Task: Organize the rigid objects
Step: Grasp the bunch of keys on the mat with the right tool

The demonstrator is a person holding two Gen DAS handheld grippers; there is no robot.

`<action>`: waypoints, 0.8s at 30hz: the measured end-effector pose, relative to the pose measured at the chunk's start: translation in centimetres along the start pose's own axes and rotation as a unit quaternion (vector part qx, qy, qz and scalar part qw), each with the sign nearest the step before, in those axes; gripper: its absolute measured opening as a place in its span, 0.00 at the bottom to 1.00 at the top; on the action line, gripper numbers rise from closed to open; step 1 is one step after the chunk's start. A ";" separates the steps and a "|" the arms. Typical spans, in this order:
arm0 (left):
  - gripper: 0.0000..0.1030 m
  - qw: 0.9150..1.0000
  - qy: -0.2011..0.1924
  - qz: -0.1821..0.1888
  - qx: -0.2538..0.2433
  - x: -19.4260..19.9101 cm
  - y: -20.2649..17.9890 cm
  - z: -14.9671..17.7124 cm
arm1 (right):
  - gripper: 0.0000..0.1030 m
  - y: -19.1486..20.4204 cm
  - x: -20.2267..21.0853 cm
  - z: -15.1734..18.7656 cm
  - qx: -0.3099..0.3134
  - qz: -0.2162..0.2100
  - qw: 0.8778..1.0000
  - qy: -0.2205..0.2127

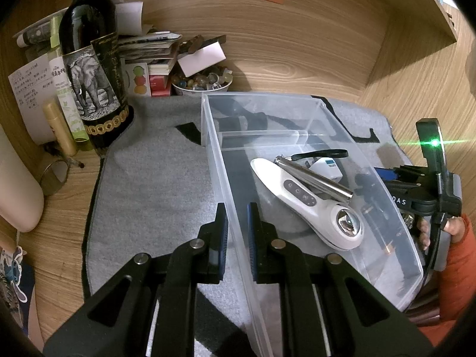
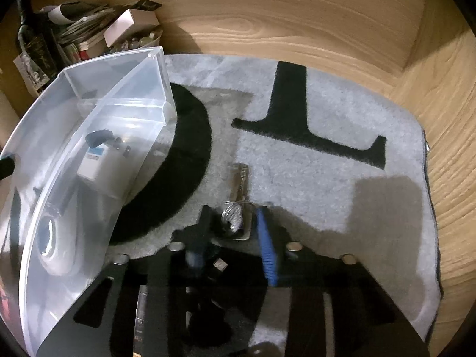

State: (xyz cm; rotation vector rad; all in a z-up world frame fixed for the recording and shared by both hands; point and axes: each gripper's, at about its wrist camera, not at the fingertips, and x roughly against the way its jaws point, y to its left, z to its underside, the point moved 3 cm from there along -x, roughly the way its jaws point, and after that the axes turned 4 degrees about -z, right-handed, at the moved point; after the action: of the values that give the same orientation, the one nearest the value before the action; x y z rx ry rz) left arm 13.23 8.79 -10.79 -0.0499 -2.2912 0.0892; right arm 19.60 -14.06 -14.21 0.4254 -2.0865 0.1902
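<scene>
A clear plastic bin [image 1: 309, 110] stands on a grey mat [image 1: 154, 184]. In it lie a white handheld device [image 1: 309, 205], a metal cylinder [image 1: 315, 178] and a white charger [image 1: 327, 169]. My left gripper [image 1: 237, 232] straddles the bin's left wall, its jaws close on either side of it. My right gripper [image 2: 235, 226] is low on the mat [image 2: 297, 172], right of the bin [image 2: 89, 136], with a small shiny metal object [image 2: 236, 205] between its jaws; they look slightly apart. The right gripper also shows in the left wrist view [image 1: 428, 190].
A dark wine bottle [image 1: 92, 74], tubes, papers, small boxes and a bowl of beads [image 1: 202, 83] crowd the back left corner. Wooden walls enclose the desk at the back and right. The mat has black letter shapes [image 2: 300, 119].
</scene>
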 end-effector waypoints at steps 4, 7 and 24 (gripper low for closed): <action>0.12 1.000 0.000 0.000 -0.001 0.0 0.0 0.0 | 0.11 -0.4 0.7 0.1 -0.010 -0.006 1.000 -0.010; 0.12 1.000 0.000 -0.001 0.000 0.0 0.0 0.0 | 0.10 -0.8 1.5 0.1 -0.013 -0.002 1.000 -0.022; 0.12 1.000 0.000 0.001 0.000 0.0 0.1 0.0 | 0.03 -0.8 5.4 -1.9 -0.017 0.002 0.995 -0.097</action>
State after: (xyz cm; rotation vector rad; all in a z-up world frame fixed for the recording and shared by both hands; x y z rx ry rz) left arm 13.22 8.84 -10.79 -0.0508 -2.2906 0.0903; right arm 18.82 -15.40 -8.66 0.4330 -2.2778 0.1209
